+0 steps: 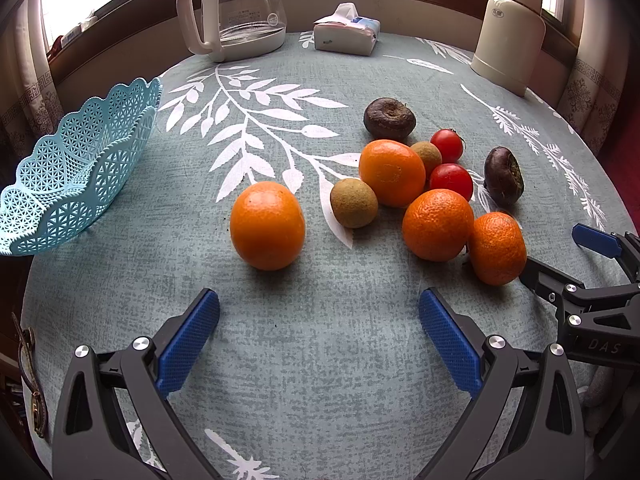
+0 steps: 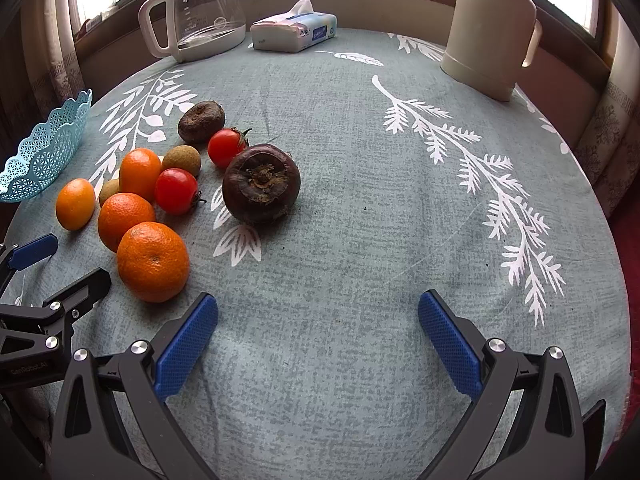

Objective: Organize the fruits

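Fruit lies loose on the table. A lone orange (image 1: pixel 267 225) sits just ahead of my open left gripper (image 1: pixel 319 312). Right of it lie several more oranges (image 1: pixel 438 224), two brown kiwi-like fruits (image 1: pixel 353 203), two red tomatoes (image 1: pixel 451 180) and two dark purple round fruits (image 1: pixel 389 117). A light blue lattice basket (image 1: pixel 76 168) stands empty at the left edge. My right gripper (image 2: pixel 318 314) is open over bare cloth, with the nearest orange (image 2: pixel 153 261) to its left and a dark fruit (image 2: pixel 261 182) ahead. The basket (image 2: pixel 44 152) shows far left.
A grey-green tablecloth (image 1: pixel 320 360) with white leaf prints covers the round table. At the back stand a glass kettle (image 1: pixel 236 8), a tissue pack (image 1: pixel 346 32) and a cream thermos jug (image 1: pixel 510 32). A window runs behind them.
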Demonstrator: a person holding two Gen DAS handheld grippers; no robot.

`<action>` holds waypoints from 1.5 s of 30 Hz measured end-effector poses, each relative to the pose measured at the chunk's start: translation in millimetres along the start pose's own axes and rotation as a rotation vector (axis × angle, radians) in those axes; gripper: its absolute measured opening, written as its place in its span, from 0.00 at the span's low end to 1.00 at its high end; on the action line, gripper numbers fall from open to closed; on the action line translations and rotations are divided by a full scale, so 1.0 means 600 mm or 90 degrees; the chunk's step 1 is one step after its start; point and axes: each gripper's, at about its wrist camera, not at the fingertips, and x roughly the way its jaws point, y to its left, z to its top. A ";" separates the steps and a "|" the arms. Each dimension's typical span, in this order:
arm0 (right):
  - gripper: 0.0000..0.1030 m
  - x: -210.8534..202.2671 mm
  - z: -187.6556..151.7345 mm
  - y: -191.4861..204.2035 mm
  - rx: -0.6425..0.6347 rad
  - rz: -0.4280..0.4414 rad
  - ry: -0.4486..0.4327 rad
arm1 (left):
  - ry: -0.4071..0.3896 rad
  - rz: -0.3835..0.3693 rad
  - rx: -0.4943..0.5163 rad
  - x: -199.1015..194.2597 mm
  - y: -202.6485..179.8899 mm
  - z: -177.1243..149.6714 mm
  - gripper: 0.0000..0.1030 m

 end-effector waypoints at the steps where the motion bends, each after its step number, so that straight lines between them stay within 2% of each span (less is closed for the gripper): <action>1: 0.95 0.000 0.000 0.001 0.000 0.000 0.000 | 0.000 0.000 0.000 0.000 0.000 0.000 0.98; 18: 0.95 0.001 0.001 -0.009 0.007 0.011 -0.003 | 0.000 0.000 0.000 -0.001 -0.001 0.000 0.98; 22: 0.95 -0.004 0.001 -0.016 0.019 0.027 -0.010 | 0.000 0.000 0.000 -0.001 -0.001 0.000 0.98; 26: 0.95 -0.012 0.000 -0.026 0.038 0.051 -0.025 | 0.000 0.000 0.000 -0.001 0.000 0.001 0.98; 37: 0.95 -0.063 0.000 -0.025 0.050 0.104 -0.127 | -0.001 -0.001 0.000 -0.002 0.002 -0.001 0.98; 45: 0.93 -0.072 -0.001 -0.018 0.049 0.120 -0.139 | -0.008 -0.014 -0.014 -0.007 0.009 0.001 0.98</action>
